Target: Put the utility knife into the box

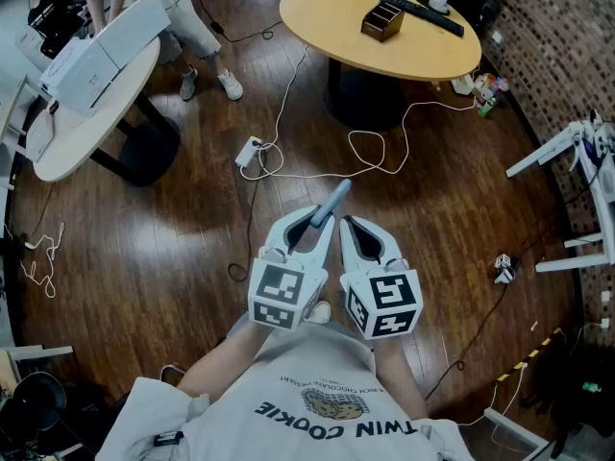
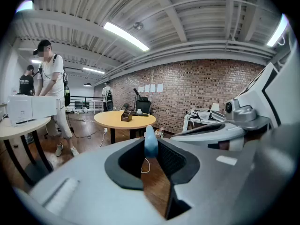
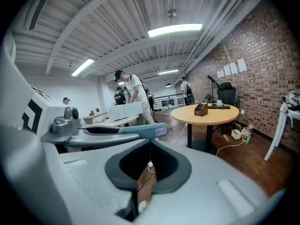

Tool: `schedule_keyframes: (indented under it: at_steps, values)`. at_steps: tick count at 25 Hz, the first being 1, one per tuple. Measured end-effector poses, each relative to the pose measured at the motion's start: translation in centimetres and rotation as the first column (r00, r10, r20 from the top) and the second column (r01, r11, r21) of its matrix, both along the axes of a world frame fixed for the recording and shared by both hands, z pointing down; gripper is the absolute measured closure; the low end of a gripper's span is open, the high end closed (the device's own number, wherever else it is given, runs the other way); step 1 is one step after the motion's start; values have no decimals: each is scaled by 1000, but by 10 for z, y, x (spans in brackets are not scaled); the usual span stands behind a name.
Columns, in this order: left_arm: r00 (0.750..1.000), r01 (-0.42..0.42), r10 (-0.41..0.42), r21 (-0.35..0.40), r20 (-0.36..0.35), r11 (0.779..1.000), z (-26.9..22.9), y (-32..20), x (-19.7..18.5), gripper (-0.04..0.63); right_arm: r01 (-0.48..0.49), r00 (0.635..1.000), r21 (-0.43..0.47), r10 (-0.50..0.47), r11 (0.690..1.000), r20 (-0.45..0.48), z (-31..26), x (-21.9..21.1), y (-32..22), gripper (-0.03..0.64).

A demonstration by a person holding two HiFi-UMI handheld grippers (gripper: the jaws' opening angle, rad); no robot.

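Note:
A blue-grey utility knife [image 1: 332, 202] sticks out forward from my left gripper [image 1: 322, 217], whose jaws are shut on its handle. In the left gripper view the knife [image 2: 151, 142] stands upright between the jaws of that gripper [image 2: 151, 148]. My right gripper [image 1: 348, 224] is close beside it on the right, its jaws together with nothing in them [image 3: 150, 146]; the knife [image 3: 143, 131] crosses that view from the left. Both are held at chest height above the wooden floor. The small dark brown box [image 1: 381, 20] sits far ahead on the round table [image 1: 317, 12].
A black bar-shaped device [image 1: 420, 12] lies next to the box. A white oval table [image 1: 67, 137] with a white machine [image 1: 96, 46] stands at left, a person [image 1: 197, 22] beside it. Cables [image 1: 288, 152] and a power strip [image 1: 249, 151] lie on the floor. A white stand [image 1: 567, 152] is at right.

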State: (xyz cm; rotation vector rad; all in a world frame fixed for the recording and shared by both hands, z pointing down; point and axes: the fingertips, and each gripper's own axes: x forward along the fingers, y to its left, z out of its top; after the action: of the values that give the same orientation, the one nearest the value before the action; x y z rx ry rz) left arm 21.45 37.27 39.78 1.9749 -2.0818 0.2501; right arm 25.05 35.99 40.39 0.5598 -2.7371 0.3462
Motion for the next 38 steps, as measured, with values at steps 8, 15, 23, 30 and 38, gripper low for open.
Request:
schedule_keyframes:
  at_steps: [8,15,23,30,38]
  values:
    - [1000,-21,21,-6,-19,1000,11,-41,-43,520,-30,999,-1,30,1000,-14,11,-43,-41,614]
    - [996,-73,72,-8,-44,997,13,-79,-112,520,-77,996,5,77,997,-41,10,-111,-78,614]
    - [990,-130,129,-2,-54,992,7,-112,-195,520,-129,989,19,130,991,-66,5,-194,-110,614]
    - [985,-160,160,18,-58,987,3,-131,-257,520,-160,984,57,164,986,-74,-5,-256,-130,614]
    - [981,-184,185,29,-62,983,5,-154,-291,520,-176,980,65,181,982,-86,-2,-292,-151,614]
